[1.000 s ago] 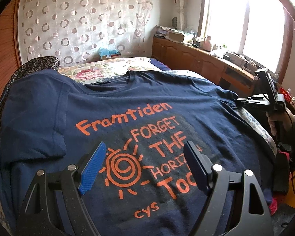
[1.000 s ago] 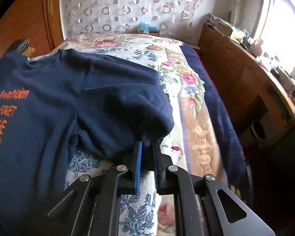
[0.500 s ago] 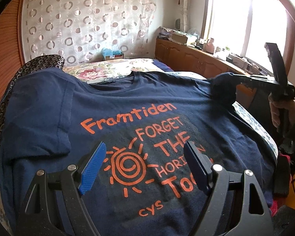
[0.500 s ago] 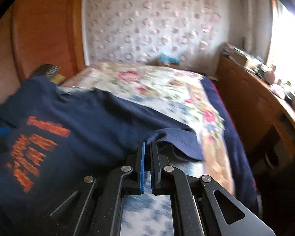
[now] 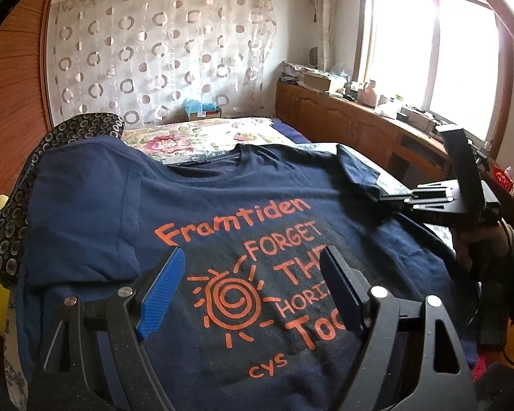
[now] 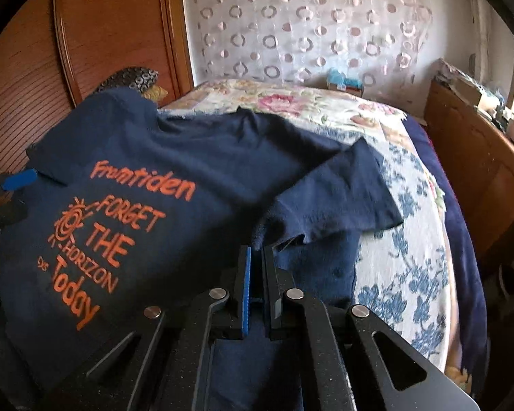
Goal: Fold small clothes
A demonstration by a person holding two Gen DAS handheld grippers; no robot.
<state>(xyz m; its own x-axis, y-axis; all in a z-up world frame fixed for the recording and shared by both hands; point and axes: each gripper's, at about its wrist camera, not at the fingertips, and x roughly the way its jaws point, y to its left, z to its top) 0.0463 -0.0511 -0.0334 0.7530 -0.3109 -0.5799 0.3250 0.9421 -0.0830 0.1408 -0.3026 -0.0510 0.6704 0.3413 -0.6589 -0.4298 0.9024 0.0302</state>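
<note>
A: Our navy T-shirt [image 5: 222, 212] fills the frame's centre, print up on the floral bed [image 6: 411, 239].

B: Our right gripper [image 6: 256, 257] pinches the sleeve [image 6: 335, 198], presumably to fold it inward; our left gripper [image 5: 250, 291] hovers wide apart, lower centre.

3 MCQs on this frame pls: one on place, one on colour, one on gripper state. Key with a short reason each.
1. Where does the T-shirt lie?
A. on the floral bedspread
B. on the wooden cabinet
C. on the floor

2. What colour is the shirt's print?
A. white
B. orange
C. green

3. How does the right gripper stand?
A. open, clear of cloth
B. shut on nothing
C. shut on the sleeve

Key: 1 A, bedspread shows beside the shirt; 2 B, orange lettering on navy; 3 C, fingers pinch the sleeve edge, while the left gripper hangs open above the print.
</note>
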